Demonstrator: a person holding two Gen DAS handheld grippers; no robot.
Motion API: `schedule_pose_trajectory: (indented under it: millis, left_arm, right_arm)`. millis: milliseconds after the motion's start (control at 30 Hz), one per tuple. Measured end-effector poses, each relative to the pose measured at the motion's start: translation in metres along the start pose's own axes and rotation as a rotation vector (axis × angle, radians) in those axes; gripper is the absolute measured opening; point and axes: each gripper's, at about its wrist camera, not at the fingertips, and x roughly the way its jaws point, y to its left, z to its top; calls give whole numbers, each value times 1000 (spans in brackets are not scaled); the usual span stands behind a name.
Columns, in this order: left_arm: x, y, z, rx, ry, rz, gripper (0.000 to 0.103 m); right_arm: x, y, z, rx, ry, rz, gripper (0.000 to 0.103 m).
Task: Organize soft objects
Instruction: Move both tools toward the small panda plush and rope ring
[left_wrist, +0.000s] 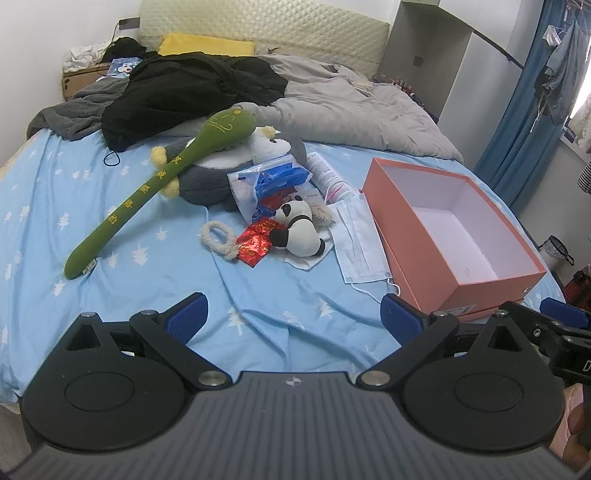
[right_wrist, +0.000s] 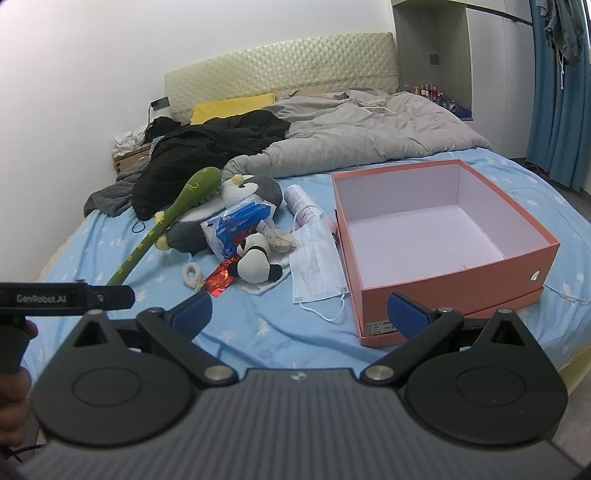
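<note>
I hold my left gripper (left_wrist: 293, 317) and right gripper (right_wrist: 299, 314) low over the bed, both spread wide and empty. Ahead, the panda plush (left_wrist: 299, 230) lies left of the open orange box (right_wrist: 443, 251), nearer my left gripper. Farther back, the green plush stick (left_wrist: 155, 188) runs diagonally.

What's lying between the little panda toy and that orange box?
A pale blue face mask lies flat between the panda toy and the orange box, clearest in the right wrist view.
</note>
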Motion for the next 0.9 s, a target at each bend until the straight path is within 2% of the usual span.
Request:
schedule_pose_trajectory:
  millis: [600, 900]
  left_arm:
    - [11, -1, -1, -19, 19, 6, 101]
    - [17, 1, -1, -24, 23, 8, 101]
  right_arm:
    - [11, 4, -5, -1, 26, 2, 103]
    - [15, -8, -3, 17, 23, -23, 103]
